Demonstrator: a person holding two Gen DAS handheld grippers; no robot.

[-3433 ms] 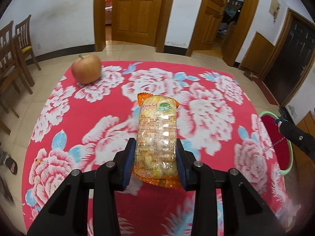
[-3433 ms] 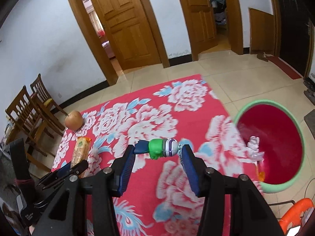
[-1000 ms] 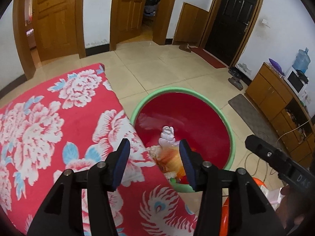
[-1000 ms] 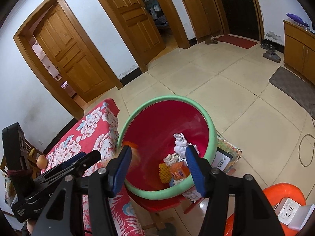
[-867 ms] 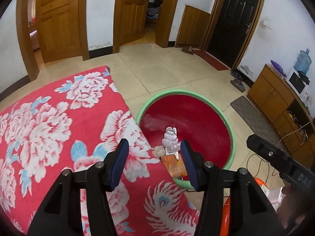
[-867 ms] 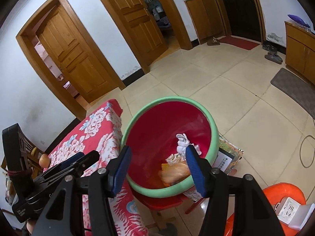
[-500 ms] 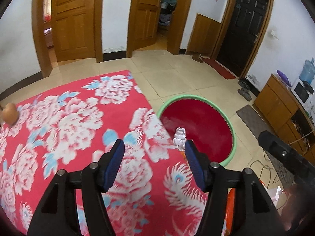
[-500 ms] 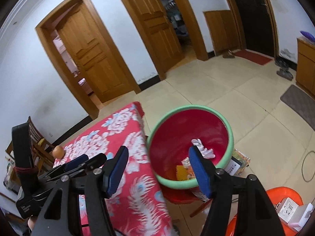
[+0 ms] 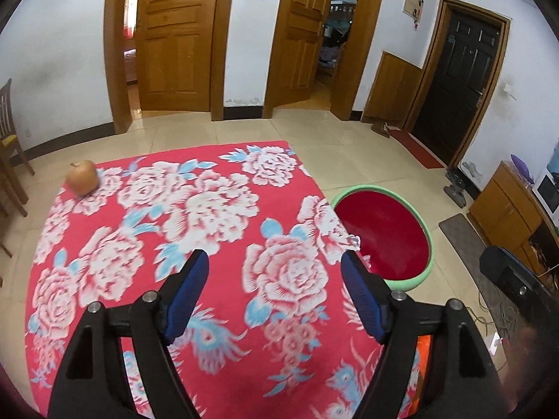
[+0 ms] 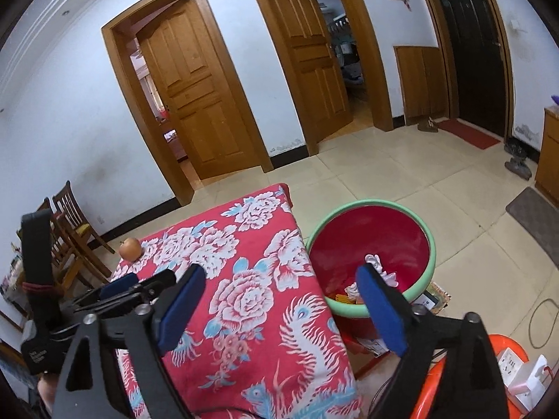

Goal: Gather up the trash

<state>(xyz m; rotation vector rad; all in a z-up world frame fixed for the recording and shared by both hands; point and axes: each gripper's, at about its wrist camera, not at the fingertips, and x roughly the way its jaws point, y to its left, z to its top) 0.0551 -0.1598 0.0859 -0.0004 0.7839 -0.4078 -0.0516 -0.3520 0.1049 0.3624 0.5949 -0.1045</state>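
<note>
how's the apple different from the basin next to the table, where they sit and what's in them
The apple sits on the floral cloth at its far left corner; the basin stands lower, beside the table's right edge. The apple is small, solid and orange-brown; the basin is wide, red inside with a green rim, holding white and orange scraps. Both are round, and neither is touched by a gripper.

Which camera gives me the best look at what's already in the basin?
The right wrist view: the basin shows white crumpled trash and wrappers low inside. In the left wrist view the tablecloth edge hides that side, so only the red interior shows.
</note>
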